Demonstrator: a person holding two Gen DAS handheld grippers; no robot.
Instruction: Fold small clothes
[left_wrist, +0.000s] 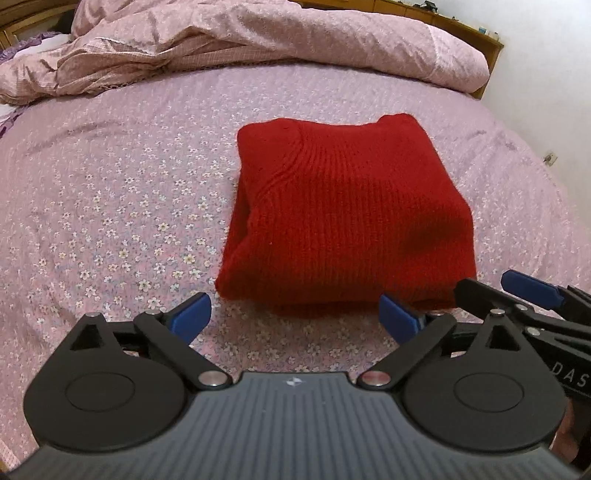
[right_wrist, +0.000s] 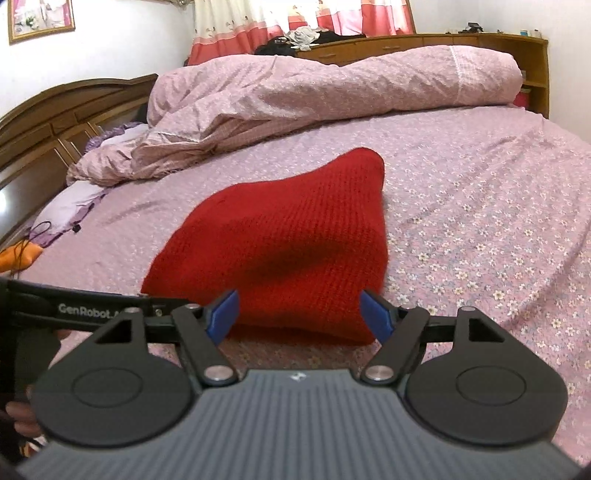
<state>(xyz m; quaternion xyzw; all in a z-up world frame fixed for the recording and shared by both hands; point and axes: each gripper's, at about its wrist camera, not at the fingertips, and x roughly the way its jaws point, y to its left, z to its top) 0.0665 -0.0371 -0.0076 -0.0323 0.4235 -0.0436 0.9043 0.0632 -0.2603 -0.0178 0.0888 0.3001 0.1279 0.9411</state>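
My left claw (left_wrist: 295, 319) and right claw (right_wrist: 298, 315) both gape empty just short of the red sweater (left_wrist: 340, 218), which looks fully folded on the bed (left_wrist: 110, 192).

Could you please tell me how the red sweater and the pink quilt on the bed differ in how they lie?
The red sweater is folded into a compact, squarish bundle; the pink quilt lies crumpled in a long heap. The sweater is plain ribbed knit; the quilt is thin, wrinkled fabric with a fine print. The sweater lies near the grippers; the quilt lies along the far side. Both rest on the floral bedsheet.
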